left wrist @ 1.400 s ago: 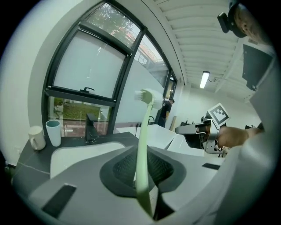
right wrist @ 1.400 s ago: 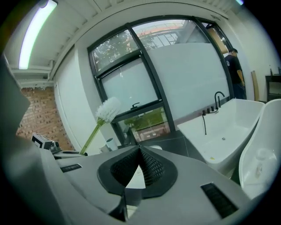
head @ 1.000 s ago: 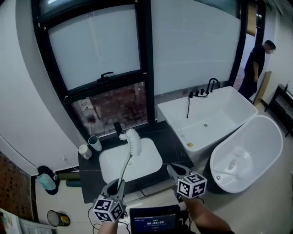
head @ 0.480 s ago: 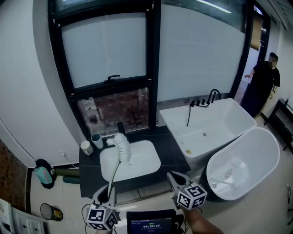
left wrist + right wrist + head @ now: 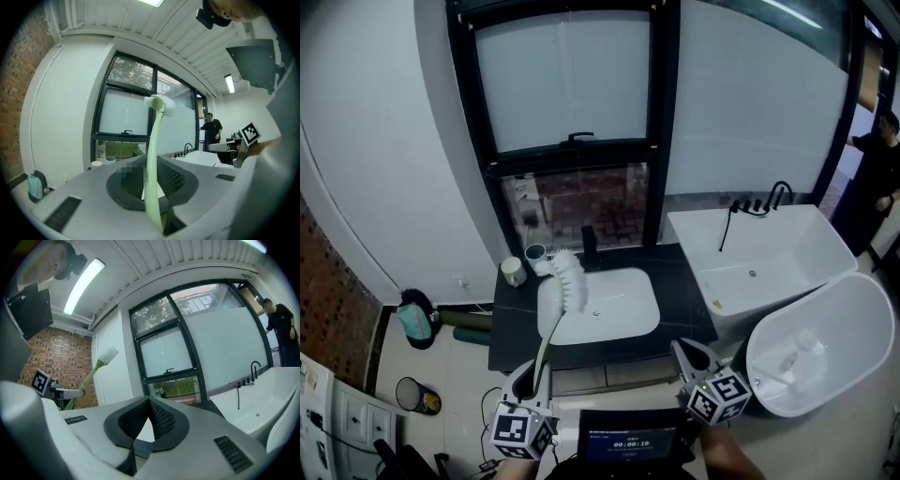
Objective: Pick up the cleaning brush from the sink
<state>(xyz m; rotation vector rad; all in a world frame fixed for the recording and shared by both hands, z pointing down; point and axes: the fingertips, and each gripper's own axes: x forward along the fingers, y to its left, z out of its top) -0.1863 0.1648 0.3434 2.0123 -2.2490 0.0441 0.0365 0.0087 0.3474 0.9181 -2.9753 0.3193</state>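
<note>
Two cups (image 5: 514,272) stood at the back-left edge of the surface (image 5: 680,291). Left gripper (image 5: 530,380) was clamped low on the cleaning brush (image 5: 551,328) handle, bristle head up, apparently lifted clear of the sink (image 5: 649,302). Pick looked done. Grip should stay firm, since the long handle could swing. Right gripper (image 5: 690,354) was closed and empty. Bathtub (image 5: 769,248) was at right, with open room above the sink.
</note>
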